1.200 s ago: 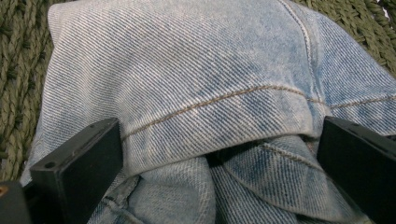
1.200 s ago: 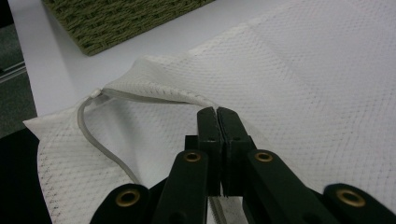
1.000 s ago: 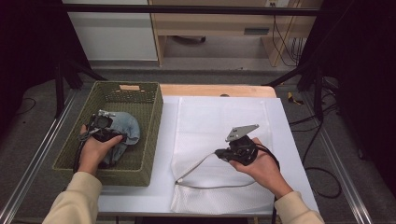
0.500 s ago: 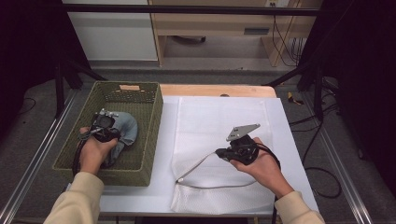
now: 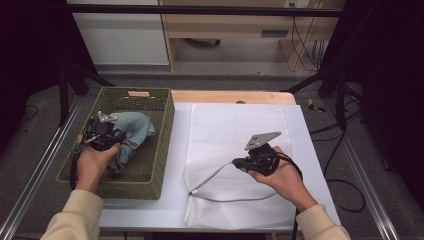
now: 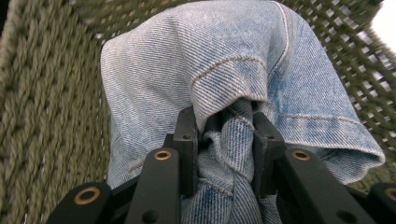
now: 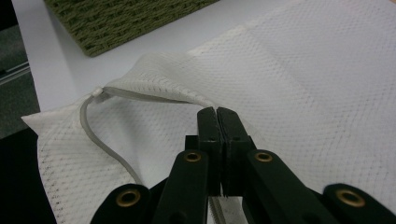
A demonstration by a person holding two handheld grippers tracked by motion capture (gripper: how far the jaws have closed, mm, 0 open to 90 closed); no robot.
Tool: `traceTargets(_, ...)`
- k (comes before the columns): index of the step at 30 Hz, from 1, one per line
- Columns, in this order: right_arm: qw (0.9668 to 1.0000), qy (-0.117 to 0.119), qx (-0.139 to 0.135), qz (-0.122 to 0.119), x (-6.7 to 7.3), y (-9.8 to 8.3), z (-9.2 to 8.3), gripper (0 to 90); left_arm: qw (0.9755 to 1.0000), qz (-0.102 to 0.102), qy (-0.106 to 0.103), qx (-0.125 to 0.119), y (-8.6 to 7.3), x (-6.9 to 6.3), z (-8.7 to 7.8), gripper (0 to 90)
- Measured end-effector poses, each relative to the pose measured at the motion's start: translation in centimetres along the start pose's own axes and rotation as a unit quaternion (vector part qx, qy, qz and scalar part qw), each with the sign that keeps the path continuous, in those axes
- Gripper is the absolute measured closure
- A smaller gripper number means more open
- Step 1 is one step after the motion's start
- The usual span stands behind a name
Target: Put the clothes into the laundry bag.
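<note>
The denim garment [image 5: 131, 134] lay bunched in the woven green basket [image 5: 159, 150] at the left side of the desk [image 5: 177, 200], partly lifted off the basket floor. In the left gripper view, a twisted fold of the denim garment [image 6: 243, 79] was pinched between the two black jaws of the left hand-held gripper [image 6: 223, 140]. The jaws had just been closing and were now clamped on the cloth, with the rest of the fabric draped over and beyond them against the basket [image 6: 42, 116] weave.

In the high view the left hand-held gripper [image 5: 102, 134] sat above the basket's left half. The left hand [image 5: 92, 162] was wrapped around its body from below, and the forearm in a cream sleeve [image 5: 75, 217] came up from the bottom edge.

To the right, a white mesh bag [image 5: 235, 130] lay flat on the desk, just beside the basket. The right hand-held gripper [image 5: 239, 163] rested low over the bag's near part, pointing left. The right hand [image 5: 280, 175] cupped it from behind, palm up. In the right gripper view its jaws were pressed tight together on the rim of the mesh bag [image 7: 303, 84] at the right hand-held gripper [image 7: 217, 114]. That rim was raised slightly, so the mouth gaped, and a pale cord [image 7: 100, 135] curled along the opening.
</note>
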State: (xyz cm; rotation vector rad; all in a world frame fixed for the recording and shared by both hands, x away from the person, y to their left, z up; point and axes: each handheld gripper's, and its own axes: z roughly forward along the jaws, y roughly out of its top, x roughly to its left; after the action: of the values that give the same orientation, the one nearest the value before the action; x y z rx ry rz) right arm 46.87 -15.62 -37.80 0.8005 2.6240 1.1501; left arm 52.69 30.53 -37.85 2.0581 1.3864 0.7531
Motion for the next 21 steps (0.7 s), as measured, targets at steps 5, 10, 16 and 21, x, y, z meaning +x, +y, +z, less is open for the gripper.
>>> traceTargets(5,1.0000,0.002,0.003,0.001,0.0,0.0,0.1,89.3,0.9999,-0.006,-0.007,-0.013,-0.3,0.4,-0.4,68.7)
traceTargets(10,1.0000,0.006,0.001,0.003,-0.1,0.0,0.2,89.3,0.9996,-0.011,-0.012,-0.022,-0.5,0.4,-1.0,68.7)
traceTargets(16,0.9998,0.019,-0.005,-0.003,-0.2,0.1,0.6,89.4,0.9978,-0.013,-0.021,-0.062,-0.2,0.2,-2.3,68.7)
traceTargets(21,0.9998,0.020,0.001,-0.001,-0.3,-0.2,1.4,89.4,0.9961,-0.007,-0.025,-0.084,-0.1,0.0,-3.3,68.7)
